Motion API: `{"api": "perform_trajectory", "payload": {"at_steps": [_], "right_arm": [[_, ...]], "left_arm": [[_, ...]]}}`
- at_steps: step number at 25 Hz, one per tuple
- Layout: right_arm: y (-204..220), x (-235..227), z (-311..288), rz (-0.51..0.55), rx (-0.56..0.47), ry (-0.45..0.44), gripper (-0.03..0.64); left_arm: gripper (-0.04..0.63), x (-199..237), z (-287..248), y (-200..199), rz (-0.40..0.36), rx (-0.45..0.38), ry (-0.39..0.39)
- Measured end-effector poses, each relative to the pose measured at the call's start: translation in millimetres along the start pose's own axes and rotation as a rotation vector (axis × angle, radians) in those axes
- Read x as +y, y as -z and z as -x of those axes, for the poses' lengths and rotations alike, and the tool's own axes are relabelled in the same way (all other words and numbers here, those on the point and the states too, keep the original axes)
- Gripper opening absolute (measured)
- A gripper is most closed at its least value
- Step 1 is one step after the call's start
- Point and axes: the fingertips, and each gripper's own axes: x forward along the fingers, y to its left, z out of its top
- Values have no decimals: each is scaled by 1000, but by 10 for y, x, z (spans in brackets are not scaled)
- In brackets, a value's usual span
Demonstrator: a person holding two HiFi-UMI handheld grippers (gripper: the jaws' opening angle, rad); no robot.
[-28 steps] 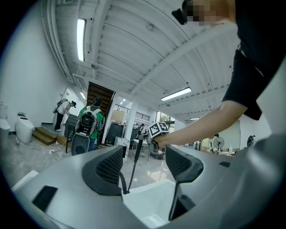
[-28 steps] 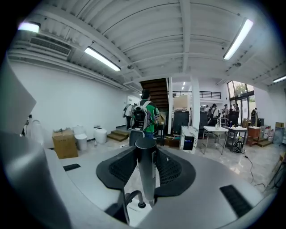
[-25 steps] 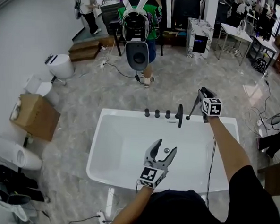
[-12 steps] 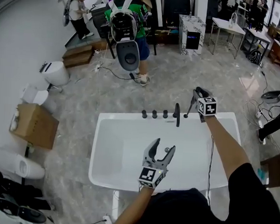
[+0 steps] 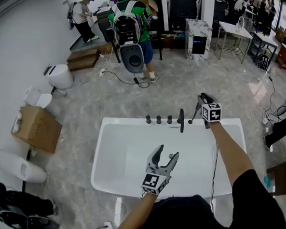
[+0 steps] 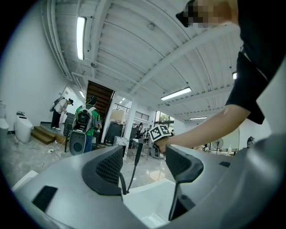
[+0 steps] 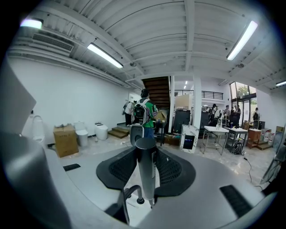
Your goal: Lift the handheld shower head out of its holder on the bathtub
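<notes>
Right fingers point(image 7: 117, 167) clamp shower head point(image 7: 145, 170) at bathtub rim point(image 5: 128, 120) | left fingers point(image 6: 107, 170) wide over basin point(image 5: 126, 154)

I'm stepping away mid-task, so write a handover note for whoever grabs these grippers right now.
Left gripper: open, empty, over the bathtub.
Right gripper: shut on the shower head at the tub's far rim, right of the spout in the head view.
Done: the grip is made.
Left: the wand's lower end is close to the rim. Whether it has cleared the holder is unclear, so lift it up and free.
</notes>
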Motion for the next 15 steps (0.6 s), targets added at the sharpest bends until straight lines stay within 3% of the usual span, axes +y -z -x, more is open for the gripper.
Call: {"api": "perform_trajectory", "payload": {"at_steps": [8,15], "right_arm": [[-46,-41,16,2,-4,-11,123],[45,-89,50,14,-5,-21,123]], "left_arm": [[274,-47,-13,-62,-12,6,-5],[97,-180,-6,-23,-14,-18,13]]}}
